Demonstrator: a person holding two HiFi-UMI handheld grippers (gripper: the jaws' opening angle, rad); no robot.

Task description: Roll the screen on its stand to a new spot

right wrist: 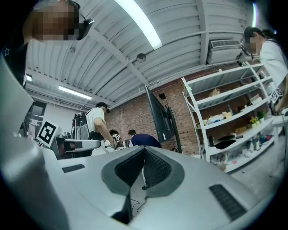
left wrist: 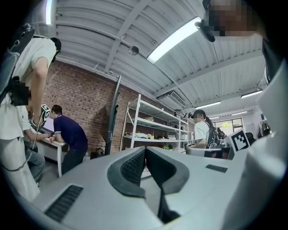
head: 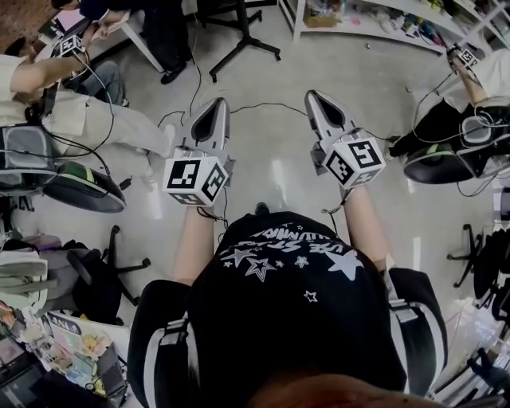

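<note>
The screen (right wrist: 160, 115) is a dark flat panel on a tall black stand, in front of the brick wall; the left gripper view shows it edge-on as the screen (left wrist: 112, 116). In the head view only the stand's black legs (head: 241, 41) show, on the floor some way ahead of both grippers. My left gripper (head: 216, 107) is held out in front of me, its jaws shut with nothing between them. My right gripper (head: 317, 99) is beside it, also shut and holding nothing. Neither gripper touches the stand. The pads meet at the tips in both gripper views: left gripper (left wrist: 145, 150), right gripper (right wrist: 144, 149).
A white shelf unit (head: 374, 20) runs along the far right. One person sits low at the left (head: 72, 111) and another at the right (head: 462, 119). Black cables (head: 263, 106) trail over the floor ahead. An office chair (head: 103, 275) stands at my left.
</note>
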